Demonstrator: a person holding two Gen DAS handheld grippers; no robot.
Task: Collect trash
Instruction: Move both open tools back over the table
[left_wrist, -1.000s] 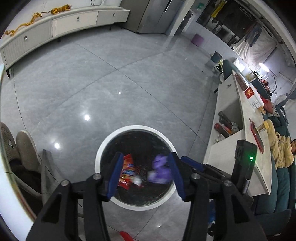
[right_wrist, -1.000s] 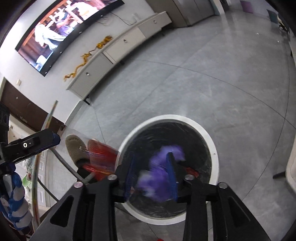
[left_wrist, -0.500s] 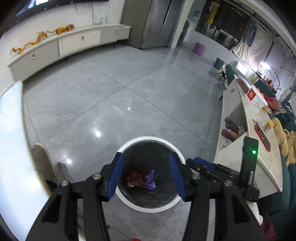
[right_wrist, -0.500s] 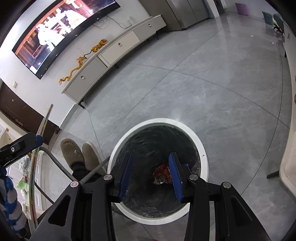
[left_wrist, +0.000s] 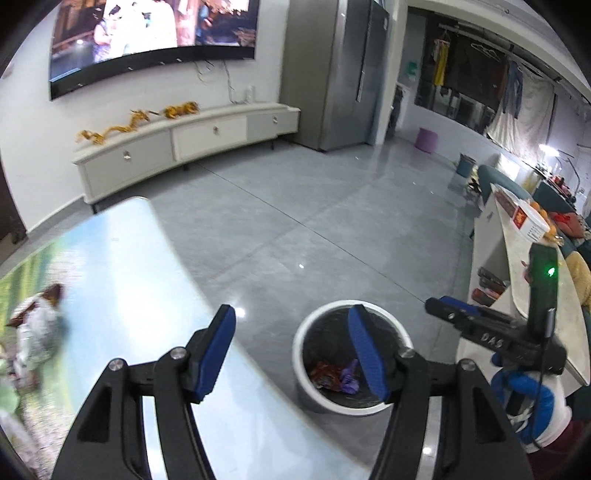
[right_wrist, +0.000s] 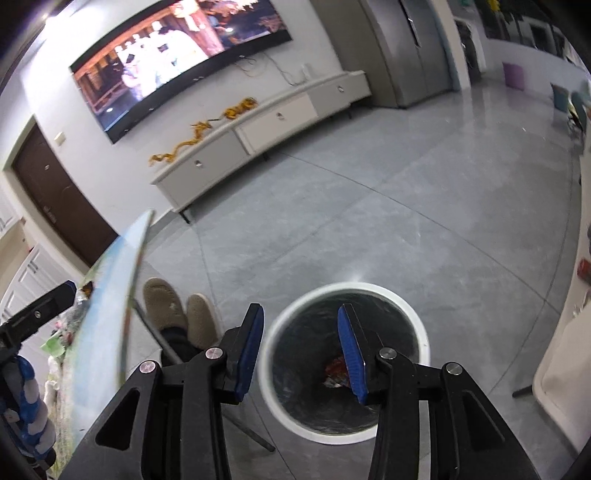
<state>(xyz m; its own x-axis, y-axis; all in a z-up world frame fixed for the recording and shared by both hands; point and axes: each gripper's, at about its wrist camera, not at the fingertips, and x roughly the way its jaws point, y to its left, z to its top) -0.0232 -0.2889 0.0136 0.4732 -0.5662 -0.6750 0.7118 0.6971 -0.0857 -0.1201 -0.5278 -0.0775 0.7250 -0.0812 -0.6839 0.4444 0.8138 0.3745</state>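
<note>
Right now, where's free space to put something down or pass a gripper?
Free: table top between its far corner and the left gripper; grey floor between TV cabinet and trash bin. Crowded: table's left edge, white counter.

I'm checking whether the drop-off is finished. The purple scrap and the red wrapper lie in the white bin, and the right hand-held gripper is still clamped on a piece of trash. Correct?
Not quite. The right hand-held gripper holds nothing: the right wrist view shows an empty gap between its blue pads. The purple scrap and red wrapper do lie in the white bin.
</note>
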